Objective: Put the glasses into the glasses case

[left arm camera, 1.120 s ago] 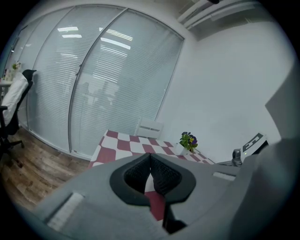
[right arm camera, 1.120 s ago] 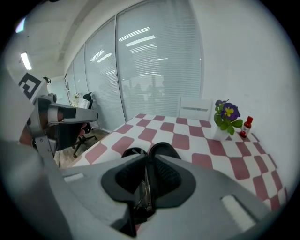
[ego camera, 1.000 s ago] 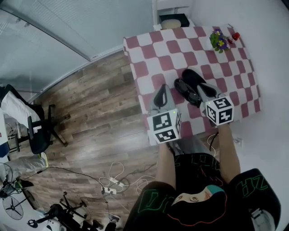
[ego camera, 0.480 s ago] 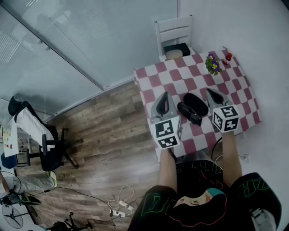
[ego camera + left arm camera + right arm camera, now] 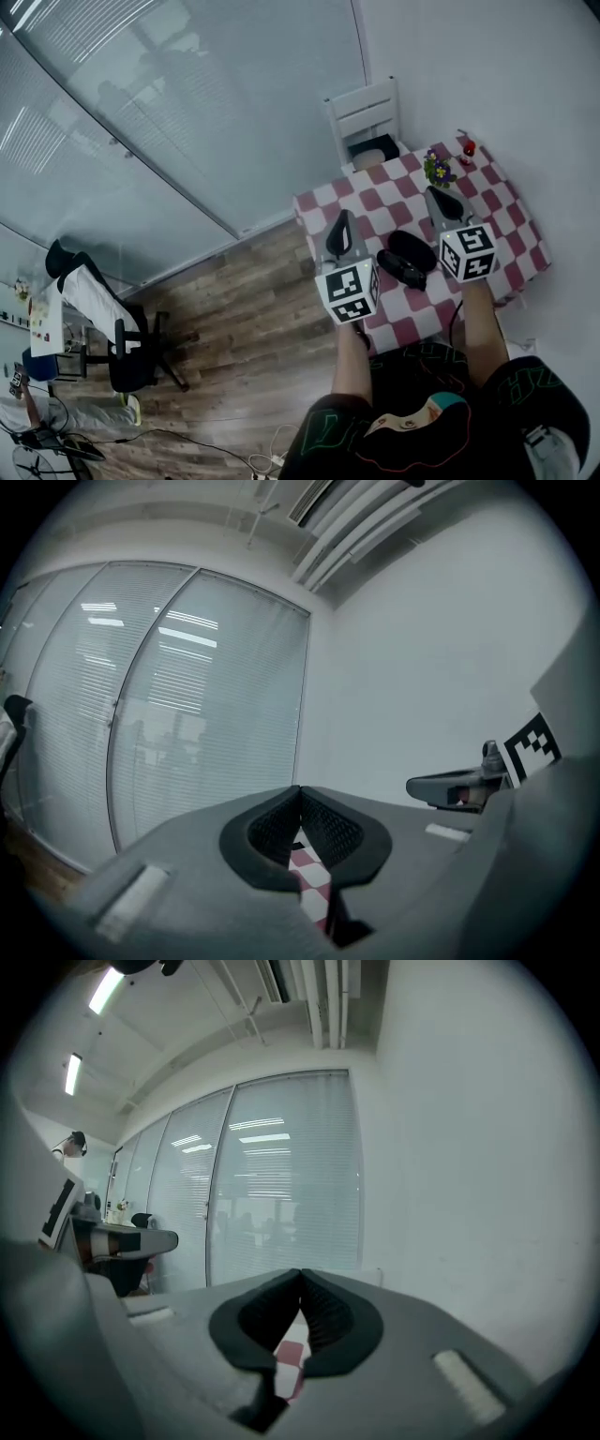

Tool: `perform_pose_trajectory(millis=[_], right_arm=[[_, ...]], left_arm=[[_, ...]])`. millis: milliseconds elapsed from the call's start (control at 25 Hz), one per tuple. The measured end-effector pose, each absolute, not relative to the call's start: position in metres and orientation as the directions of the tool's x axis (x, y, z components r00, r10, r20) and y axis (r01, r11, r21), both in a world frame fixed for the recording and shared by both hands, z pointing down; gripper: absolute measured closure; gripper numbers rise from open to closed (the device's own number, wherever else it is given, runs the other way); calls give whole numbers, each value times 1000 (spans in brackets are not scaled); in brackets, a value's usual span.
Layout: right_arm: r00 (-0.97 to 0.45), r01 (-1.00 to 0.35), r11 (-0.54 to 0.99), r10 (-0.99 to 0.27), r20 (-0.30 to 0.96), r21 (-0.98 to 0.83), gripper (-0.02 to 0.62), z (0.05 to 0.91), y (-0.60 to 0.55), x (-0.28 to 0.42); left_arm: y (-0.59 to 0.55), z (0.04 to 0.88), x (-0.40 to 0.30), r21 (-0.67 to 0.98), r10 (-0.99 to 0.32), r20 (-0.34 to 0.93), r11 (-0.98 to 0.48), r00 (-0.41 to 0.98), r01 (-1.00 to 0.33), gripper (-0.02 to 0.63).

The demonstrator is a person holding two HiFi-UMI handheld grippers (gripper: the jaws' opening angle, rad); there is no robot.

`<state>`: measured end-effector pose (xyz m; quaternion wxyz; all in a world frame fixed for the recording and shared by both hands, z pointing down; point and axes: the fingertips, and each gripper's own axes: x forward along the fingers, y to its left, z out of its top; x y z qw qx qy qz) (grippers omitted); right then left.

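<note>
The dark glasses [image 5: 399, 270] lie on the red-and-white checked table [image 5: 506, 220], just in front of the black oval glasses case [image 5: 413, 248]. My left gripper [image 5: 343, 221] hovers over the table's left edge, left of the glasses, its jaws shut on nothing. My right gripper [image 5: 440, 196] hangs to the right of the case, also shut and empty. In the left gripper view the jaws [image 5: 300, 790] meet at the tip, aimed at the wall, with a strip of checked cloth below. The right gripper [image 5: 300, 1275] view looks the same.
A white chair [image 5: 367, 120] with a dark cushion stands behind the table. A small flower pot [image 5: 437, 170] and a red object [image 5: 468, 150] sit at the table's far side. A glass partition [image 5: 187, 103] runs on the left. An office chair [image 5: 127, 347] stands on the wood floor.
The head view has drawn back and tilted up, so the table looks smaller and farther right. Both grippers stayed shut and now sit either side of the glasses and case.
</note>
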<state>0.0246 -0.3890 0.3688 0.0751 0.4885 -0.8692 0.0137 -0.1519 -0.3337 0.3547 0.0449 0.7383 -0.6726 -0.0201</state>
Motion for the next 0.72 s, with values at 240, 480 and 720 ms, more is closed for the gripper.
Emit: perform_pose_trajectory(millis=[240, 480, 720], right_arm=[[-512, -853, 520, -851, 114, 52, 592, 356, -392, 24], [-519, -849, 524, -851, 84, 60, 592, 346, -397, 26], [-519, -850, 522, -853, 57, 75, 592, 338, -398, 25]], left_arm=[[-337, 348, -164, 74, -999, 4, -36, 37, -997, 598], [-340, 352, -168, 79, -1000, 2, -11, 11, -997, 598], [-341, 355, -175, 82, -1000, 17, 0, 1, -997, 597]])
